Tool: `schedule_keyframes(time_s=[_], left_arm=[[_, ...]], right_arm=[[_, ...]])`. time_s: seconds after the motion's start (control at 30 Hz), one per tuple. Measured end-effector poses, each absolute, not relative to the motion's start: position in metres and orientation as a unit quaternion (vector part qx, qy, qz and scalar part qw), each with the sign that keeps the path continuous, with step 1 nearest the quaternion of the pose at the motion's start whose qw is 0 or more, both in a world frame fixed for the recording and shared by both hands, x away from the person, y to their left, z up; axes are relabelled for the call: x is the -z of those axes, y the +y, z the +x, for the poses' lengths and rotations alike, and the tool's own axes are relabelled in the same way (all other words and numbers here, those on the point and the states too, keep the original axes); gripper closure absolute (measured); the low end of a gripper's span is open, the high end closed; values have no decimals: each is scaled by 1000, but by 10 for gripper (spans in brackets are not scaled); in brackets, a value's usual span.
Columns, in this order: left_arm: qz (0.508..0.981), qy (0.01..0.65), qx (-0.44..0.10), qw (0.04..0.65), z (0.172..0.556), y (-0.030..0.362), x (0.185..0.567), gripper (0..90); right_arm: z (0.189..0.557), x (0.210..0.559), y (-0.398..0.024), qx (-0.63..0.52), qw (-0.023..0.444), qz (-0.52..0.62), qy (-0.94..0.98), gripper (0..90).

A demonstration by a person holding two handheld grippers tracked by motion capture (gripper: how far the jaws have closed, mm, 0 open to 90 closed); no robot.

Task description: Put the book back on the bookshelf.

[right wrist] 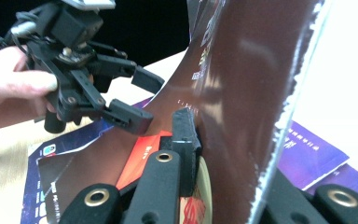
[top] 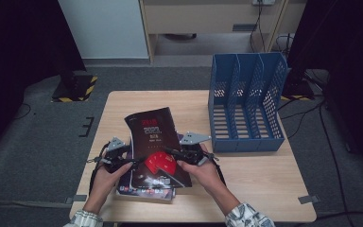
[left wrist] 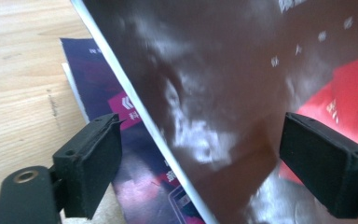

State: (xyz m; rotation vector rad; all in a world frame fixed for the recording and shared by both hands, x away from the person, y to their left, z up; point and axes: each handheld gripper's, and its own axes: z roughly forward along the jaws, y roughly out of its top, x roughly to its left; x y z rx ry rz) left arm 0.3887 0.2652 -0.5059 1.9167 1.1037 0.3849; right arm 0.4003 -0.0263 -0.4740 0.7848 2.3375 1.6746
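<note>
One gripper, the right gripper [top: 169,152], clamped the dark book [top: 154,142] mid-frame; the left gripper [top: 133,161] stood wide, so the book could sag and slip free.

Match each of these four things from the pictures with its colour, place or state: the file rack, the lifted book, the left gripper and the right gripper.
Things:
1. file rack
2. dark red book
3. left gripper
4. right gripper

Descriptions:
A. jaws open, either side of the book's edge
B. blue, at the table's far right
C. clamped on the book
D. raised off the purple magazines

Pairs: 1-B, 2-D, 3-A, 4-C
</note>
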Motion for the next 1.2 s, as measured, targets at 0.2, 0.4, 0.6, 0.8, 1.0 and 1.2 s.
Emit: schedule_keyframes(time_s=[0.2,0.4,0.6,0.8,1.0,1.2], left_arm=[[767,436,-112,458,391,265,508,121],[769,426,-84,470,391,266,510,112],[769,405,-56,490,391,267,509,223],[765,416,-62,488,390,272,505,441],[758,430,-57,487,390,276,497,588],[755,426,-69,494,387,278,490,664]], right_arm=[[400,466,-27,-576,87,247,774,849],[398,461,-27,-587,92,233,770,854],[399,458,-31,-601,92,228,761,858],[401,459,-35,-605,85,228,758,860],[402,461,-35,-604,83,223,760,858],[403,460,-38,-608,86,225,756,851]])
